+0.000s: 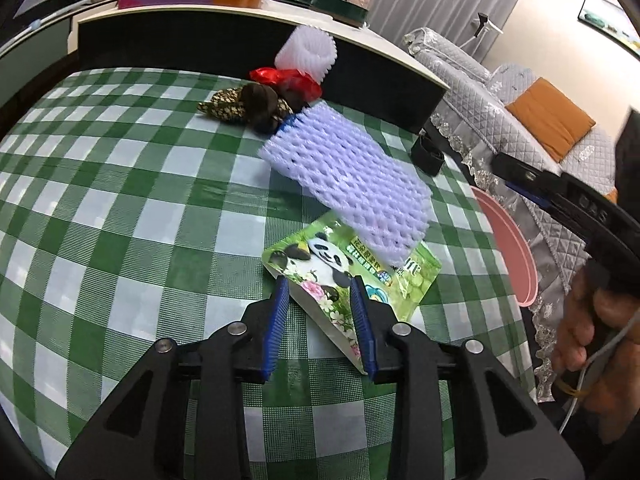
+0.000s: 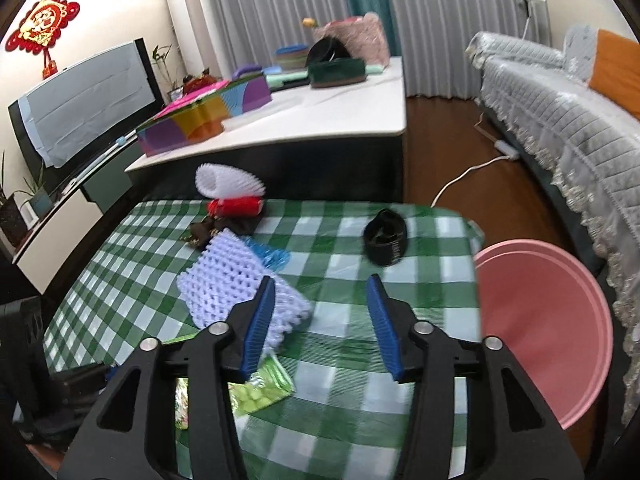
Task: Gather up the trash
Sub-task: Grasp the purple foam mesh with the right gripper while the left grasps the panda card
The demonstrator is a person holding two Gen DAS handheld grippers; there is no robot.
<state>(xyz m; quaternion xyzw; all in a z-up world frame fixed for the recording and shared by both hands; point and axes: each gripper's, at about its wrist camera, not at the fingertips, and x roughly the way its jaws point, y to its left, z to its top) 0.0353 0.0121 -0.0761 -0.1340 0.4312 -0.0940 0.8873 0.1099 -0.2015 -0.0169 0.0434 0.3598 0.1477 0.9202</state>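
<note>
Both tongs: left tongs (image 1: 320,292) and right tongs (image 2: 322,292) have black plastic frames, ribbed blue pads, silver round screws. Bare-skinned right hand (image 1: 596,344); thin white cable at 4 o'clock.

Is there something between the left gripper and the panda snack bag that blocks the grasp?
Nothing blocks the near end: the left gripper is open and its fingers already straddle the panda snack bag. Only the far end is covered, where the purple foam net lies over it.
</note>
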